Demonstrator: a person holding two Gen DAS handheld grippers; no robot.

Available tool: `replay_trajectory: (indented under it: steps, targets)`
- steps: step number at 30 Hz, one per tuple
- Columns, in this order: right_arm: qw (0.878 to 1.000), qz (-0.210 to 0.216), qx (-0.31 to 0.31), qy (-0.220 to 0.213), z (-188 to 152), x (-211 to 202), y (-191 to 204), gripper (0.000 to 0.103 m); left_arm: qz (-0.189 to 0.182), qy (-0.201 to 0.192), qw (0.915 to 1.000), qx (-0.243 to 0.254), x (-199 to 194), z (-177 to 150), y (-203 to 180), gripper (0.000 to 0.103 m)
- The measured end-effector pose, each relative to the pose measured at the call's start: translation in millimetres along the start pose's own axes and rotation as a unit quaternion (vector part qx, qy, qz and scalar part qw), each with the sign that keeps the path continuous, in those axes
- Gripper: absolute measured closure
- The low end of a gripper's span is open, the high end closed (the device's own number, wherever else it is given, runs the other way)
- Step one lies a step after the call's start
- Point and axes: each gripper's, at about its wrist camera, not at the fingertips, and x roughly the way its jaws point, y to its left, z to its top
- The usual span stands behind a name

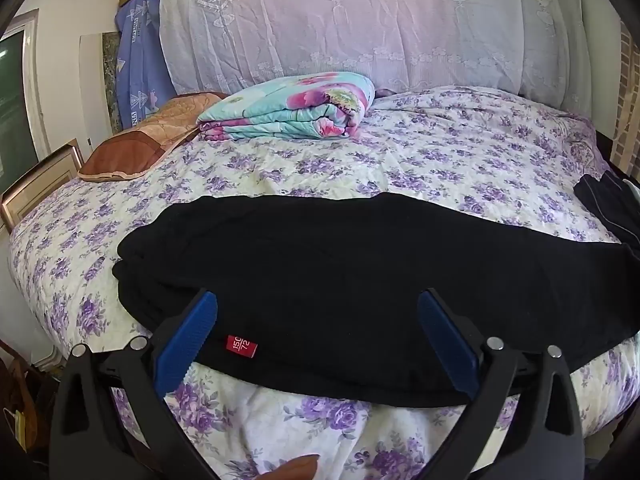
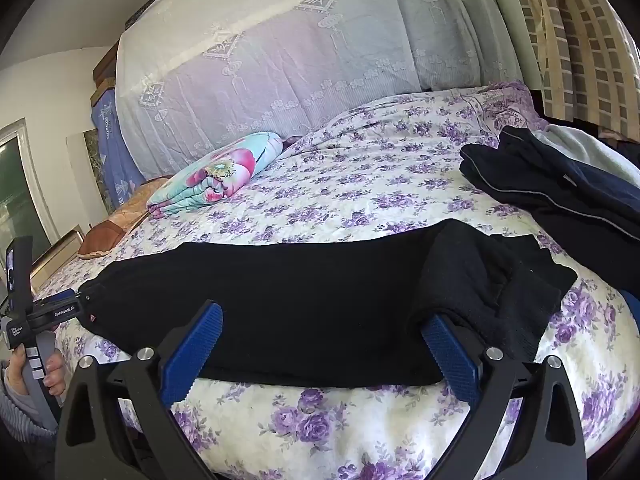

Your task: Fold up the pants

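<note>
left wrist view is showing the black pants [image 1: 340, 280] lying across the near side of the bed [image 1: 440, 152], stretched from nine o'clock toward three o'clock, legs stacked one on the other. the left gripper [image 1: 318, 344] is hovering at the near edge with its jaws spread wide, nothing pinched between them; the red size tag [image 1: 241, 346] is sitting just inside the left blue pad. in the right wrist view the right gripper [image 2: 322, 354] is likewise standing wide open over the near edge, toward the three o'clock end, where the ribbed cuffs [image 2: 480, 292] are lying bunched and partly turned over.

what could go wrong, judging from here: a pad may be catching only the top layer, so the lower leg would be dragging behind and the fold skewing. the bunched cuff end could be rolling instead of lying flat. the other dark garment [image 2: 560, 188] at two o'clock is lying near enough to get swept along.

the pants are looking soft, matte and thick, like knit fleece, with limp rounded edges. the floral quilt under them is looking puckered and stitched. a folded flowered blanket [image 1: 288, 108] is resting at twelve o'clock, well apart.
</note>
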Motion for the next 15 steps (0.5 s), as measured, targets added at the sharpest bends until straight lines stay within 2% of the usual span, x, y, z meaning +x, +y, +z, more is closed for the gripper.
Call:
replay_trajectory:
  steps: [15]
  targets:
    - [1.000, 0.002, 0.006, 0.001, -1.1, 0.3, -3.3, 0.004, 0.000, 0.001, 1.0000, -0.003, -0.9, -0.7, 0.4, 0.005]
